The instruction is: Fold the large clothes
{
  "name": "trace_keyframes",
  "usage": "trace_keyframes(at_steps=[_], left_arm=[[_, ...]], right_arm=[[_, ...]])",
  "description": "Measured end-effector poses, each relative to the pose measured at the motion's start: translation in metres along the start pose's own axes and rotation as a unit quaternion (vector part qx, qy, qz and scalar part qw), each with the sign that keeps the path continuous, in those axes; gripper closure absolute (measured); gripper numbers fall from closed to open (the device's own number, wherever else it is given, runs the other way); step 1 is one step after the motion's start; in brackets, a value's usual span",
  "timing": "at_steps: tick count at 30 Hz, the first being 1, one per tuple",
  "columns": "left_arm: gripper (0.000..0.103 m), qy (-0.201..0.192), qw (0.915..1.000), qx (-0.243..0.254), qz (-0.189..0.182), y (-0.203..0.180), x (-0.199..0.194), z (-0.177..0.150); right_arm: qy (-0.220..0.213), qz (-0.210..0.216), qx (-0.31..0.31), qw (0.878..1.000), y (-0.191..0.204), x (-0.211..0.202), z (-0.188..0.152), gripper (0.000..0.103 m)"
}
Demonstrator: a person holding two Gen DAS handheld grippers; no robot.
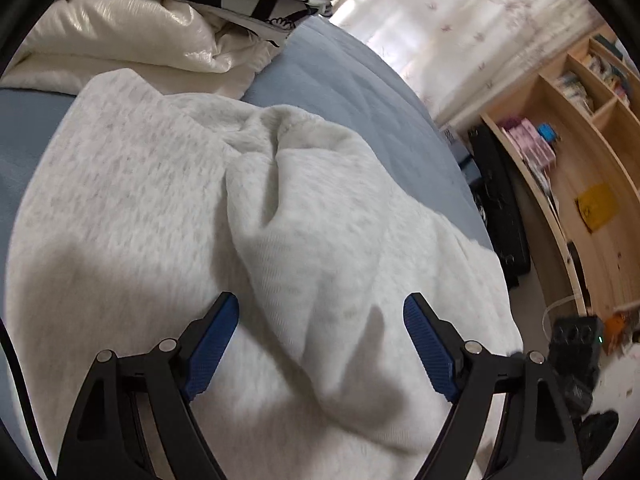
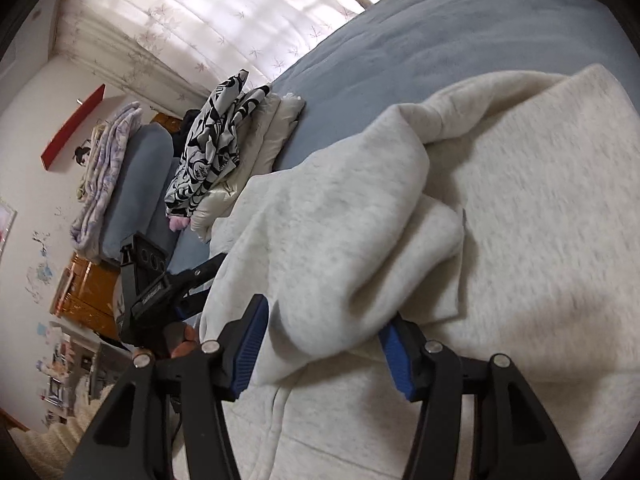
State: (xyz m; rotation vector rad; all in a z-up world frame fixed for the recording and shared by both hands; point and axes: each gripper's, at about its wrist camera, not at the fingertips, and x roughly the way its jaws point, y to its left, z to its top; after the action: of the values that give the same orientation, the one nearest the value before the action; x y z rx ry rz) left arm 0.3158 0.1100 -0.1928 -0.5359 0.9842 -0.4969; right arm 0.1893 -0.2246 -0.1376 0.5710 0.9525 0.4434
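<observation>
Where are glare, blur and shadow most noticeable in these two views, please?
Left wrist view: the curtain is blown out, the shelf smeared, and the left gripper shadows the grey garment. Right wrist view: bright curtain, curved edges, shadowed garment.

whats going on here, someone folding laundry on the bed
Yes. A person holding a gripper in each hand is folding a large pale grey sweatshirt spread on a blue bed. The left gripper hangs over the bunched middle of the garment with its jaws wide open, gripping nothing. The right gripper has a folded-over flap of the sweatshirt between its jaws, which stand apart and do not look clamped on it. A black-and-white printed garment and a cream one sit stacked further up the bed.
</observation>
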Motion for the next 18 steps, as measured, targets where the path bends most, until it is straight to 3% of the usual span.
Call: trace_keyframes(at_steps=[1, 2, 3, 4, 5, 8, 15, 18], left_arm=[[0.022, -0.007, 1.0000, -0.003, 0.000, -0.001, 0.003, -0.001], [0.034, -0.011, 0.9999, -0.005, -0.005, -0.005, 0.004, -0.002], [0.045, -0.010, 0.9997, -0.008, -0.019, -0.009, 0.007, -0.003], [0.060, -0.005, 0.9996, -0.013, -0.025, -0.013, 0.010, -0.004], [0.069, -0.011, 0.9998, -0.012, -0.013, -0.018, 0.010, -0.006], [0.087, -0.040, 0.9992, -0.003, 0.006, -0.032, -0.001, -0.011], [0.091, -0.034, 0.9987, 0.008, 0.038, -0.075, -0.022, -0.028], [0.091, -0.016, 0.9971, 0.034, 0.065, -0.084, -0.017, -0.045]], right_arm=[[0.000, -0.003, -0.003, 1.000, 0.001, 0.000, 0.000, 0.062], [0.003, -0.007, -0.007, 1.000, 0.002, 0.001, 0.001, 0.070], [0.006, -0.008, -0.011, 1.000, 0.004, 0.002, 0.002, 0.087], [0.007, -0.007, -0.013, 1.000, 0.004, 0.002, 0.004, 0.091], [0.004, -0.011, -0.019, 1.000, 0.005, -0.001, 0.005, 0.091], [-0.019, -0.030, -0.048, 0.998, 0.015, -0.014, 0.012, 0.094], [-0.071, -0.081, -0.069, 0.992, 0.013, -0.049, 0.025, 0.095], [-0.042, -0.129, -0.046, 0.990, -0.014, -0.036, 0.017, 0.095]])
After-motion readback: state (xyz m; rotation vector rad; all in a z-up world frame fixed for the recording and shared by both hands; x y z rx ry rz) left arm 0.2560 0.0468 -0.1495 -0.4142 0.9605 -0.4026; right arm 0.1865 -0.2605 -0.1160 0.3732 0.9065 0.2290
